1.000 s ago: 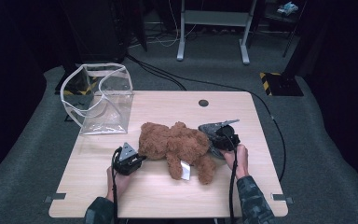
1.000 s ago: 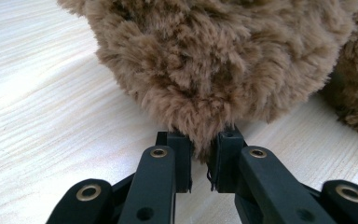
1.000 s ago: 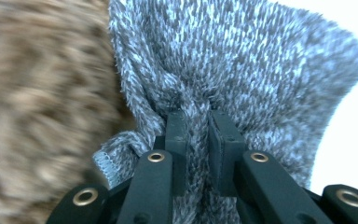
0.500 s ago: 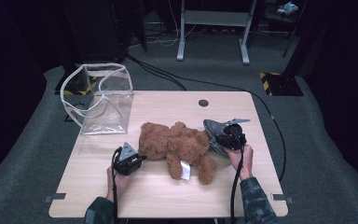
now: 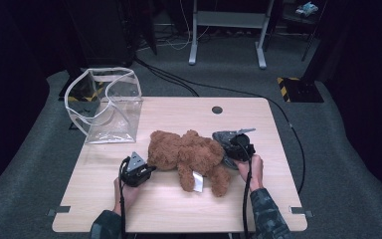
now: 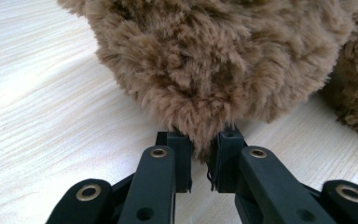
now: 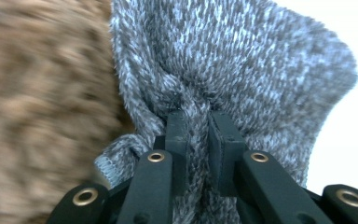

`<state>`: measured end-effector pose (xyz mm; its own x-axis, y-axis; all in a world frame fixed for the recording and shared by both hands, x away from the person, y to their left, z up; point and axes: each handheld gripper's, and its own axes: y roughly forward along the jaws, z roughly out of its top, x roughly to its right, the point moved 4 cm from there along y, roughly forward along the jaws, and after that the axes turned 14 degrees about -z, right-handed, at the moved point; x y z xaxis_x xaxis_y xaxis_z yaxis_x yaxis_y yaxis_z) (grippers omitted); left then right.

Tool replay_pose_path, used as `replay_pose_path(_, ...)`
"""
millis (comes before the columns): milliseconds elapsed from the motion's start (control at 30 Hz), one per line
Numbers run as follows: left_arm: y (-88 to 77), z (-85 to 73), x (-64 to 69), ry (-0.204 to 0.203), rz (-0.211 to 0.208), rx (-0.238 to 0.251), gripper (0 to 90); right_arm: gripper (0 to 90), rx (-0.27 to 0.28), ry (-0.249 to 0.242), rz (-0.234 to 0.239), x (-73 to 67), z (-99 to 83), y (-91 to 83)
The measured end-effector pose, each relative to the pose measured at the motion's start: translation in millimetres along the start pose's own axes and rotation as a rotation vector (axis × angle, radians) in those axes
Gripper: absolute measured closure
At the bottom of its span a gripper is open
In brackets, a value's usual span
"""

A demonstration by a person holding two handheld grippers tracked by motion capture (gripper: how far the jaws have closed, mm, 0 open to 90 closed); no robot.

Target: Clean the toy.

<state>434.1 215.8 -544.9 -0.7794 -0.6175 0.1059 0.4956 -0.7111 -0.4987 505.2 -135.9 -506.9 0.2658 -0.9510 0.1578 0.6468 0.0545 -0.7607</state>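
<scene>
While the left gripper (image 6: 199, 154) pinches the bear's (image 5: 189, 154) fur and the right gripper (image 7: 196, 140) pinches a grey knit garment (image 7: 242, 70) beside it, both grips look set, yet the bear lies undressed on the desk (image 5: 179, 209).

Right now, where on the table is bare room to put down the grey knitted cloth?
The far right part of the table, beyond the teddy bear and around the dark round hole, is bare. The near left corner is bare too. It is crowded at the far left by the clear bag, and in the middle.
</scene>
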Motion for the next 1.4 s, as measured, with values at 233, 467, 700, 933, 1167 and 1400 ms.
replay_pose_path(233, 0.1, 0.1, -0.2, 0.001, 0.0, 0.0, 80.8, 79.6, 0.0, 0.038, -0.025, 19.2, -6.8, -1.5)
replay_pose_path(467, 0.0, 0.0, -0.1, 0.0, -0.001, 0.0, 80.8, 79.5, 0.079, 0.032, 0.004, 11.8, 13.1, -30.0)
replay_pose_path(700, 0.0, 0.0, -0.2, -0.002, -0.001, 0.001, 80.4, 79.4, 0.172, -0.023, 0.055, -14.9, 44.1, -67.2)
replay_pose_path(933, 0.3, 0.1, -0.8, 0.007, -0.002, -0.007, 75.6, 79.4, 0.22, -0.127, 0.114, -59.4, 64.5, -88.2)
replay_pose_path(1167, 0.8, 0.0, -1.1, -0.01, -0.009, -0.018, 65.9, 79.3, 0.214, -0.232, 0.162, -108.3, 73.9, -84.7)
replay_pose_path(1400, 0.7, 0.1, -1.2, -0.006, -0.009, -0.021, 64.8, 79.2, 0.199, -0.288, 0.216, -144.7, 76.6, -81.0)
